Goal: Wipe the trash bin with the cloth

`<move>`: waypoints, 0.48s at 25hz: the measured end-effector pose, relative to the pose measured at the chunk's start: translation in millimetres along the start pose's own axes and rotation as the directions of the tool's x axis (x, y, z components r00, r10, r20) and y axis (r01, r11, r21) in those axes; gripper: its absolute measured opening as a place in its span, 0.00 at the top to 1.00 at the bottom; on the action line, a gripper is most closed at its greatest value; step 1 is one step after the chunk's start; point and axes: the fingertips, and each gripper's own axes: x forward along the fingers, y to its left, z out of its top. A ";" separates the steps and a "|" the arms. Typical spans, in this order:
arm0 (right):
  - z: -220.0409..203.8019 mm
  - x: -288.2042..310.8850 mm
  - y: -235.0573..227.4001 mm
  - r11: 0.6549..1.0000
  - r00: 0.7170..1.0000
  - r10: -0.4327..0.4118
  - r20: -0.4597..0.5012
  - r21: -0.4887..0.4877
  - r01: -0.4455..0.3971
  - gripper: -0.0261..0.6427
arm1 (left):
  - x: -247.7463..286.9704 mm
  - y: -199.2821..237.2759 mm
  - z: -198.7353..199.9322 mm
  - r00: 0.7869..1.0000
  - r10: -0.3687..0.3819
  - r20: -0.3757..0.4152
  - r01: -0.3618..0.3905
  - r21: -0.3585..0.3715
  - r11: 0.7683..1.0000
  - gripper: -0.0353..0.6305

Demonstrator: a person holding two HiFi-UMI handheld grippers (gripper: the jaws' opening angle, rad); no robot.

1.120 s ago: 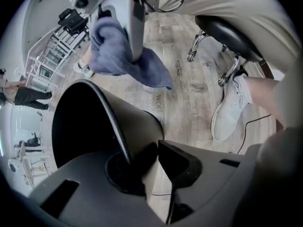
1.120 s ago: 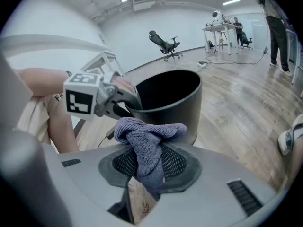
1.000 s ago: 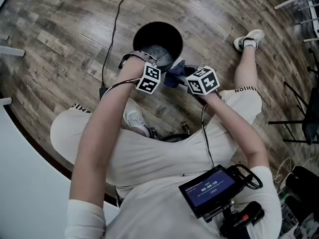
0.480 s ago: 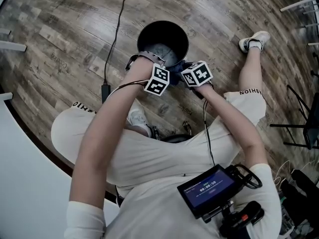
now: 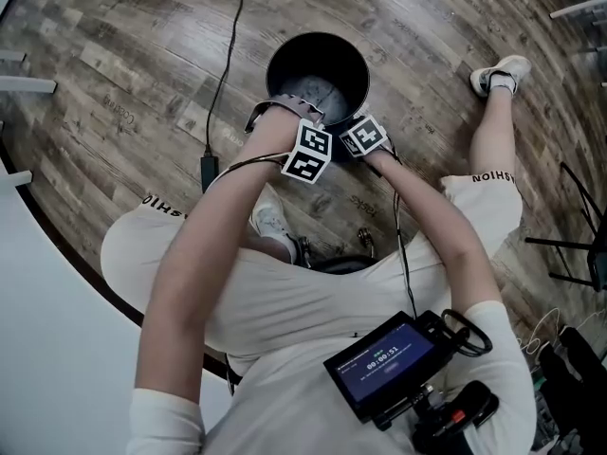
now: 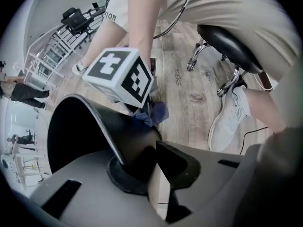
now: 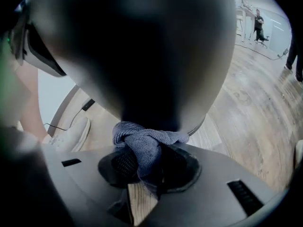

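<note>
The black trash bin (image 5: 318,69) stands upright on the wood floor in front of the seated person. My left gripper (image 5: 305,131) points straight down and is shut on the bin's near rim (image 6: 102,126), one finger inside and one outside. Its jaws have just eased open slightly, with the rim still between them. My right gripper (image 5: 358,133) is just to its right, shut on a bunched blue-grey cloth (image 7: 144,143). The cloth is pressed against the bin's dark outer wall (image 7: 142,46). In the left gripper view the cloth (image 6: 155,113) shows under the right gripper's marker cube (image 6: 120,74).
A black cable (image 5: 223,74) runs across the floor left of the bin to an adapter (image 5: 207,171). The person's shoes (image 5: 503,72) (image 5: 273,227) and the stool's wheeled base (image 5: 332,259) lie close by. A white raised surface (image 5: 38,282) borders the left. A monitor (image 5: 384,363) hangs at the chest.
My right gripper has gone down with the cloth along the bin's outer wall, closing in beside the left gripper. The left gripper has kept its hold on the rim.
</note>
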 end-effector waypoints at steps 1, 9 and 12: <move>-5.4 8.9 -4.9 1.000 1.000 -0.018 -0.019 -0.006 0.018 0.80 | 0.0 0.1 0.0 1.000 0.000 0.001 0.000 -0.002 1.000 0.86; -29.8 30.7 -18.3 0.996 0.996 -0.059 -0.066 0.067 0.064 0.80 | -0.4 2.0 2.7 1.000 -0.001 0.019 0.001 -0.029 1.000 0.86; -24.9 5.9 -7.6 0.998 0.997 -0.028 -0.071 0.057 0.032 0.80 | -0.7 3.1 5.7 1.000 0.007 0.028 -0.005 -0.045 0.999 0.86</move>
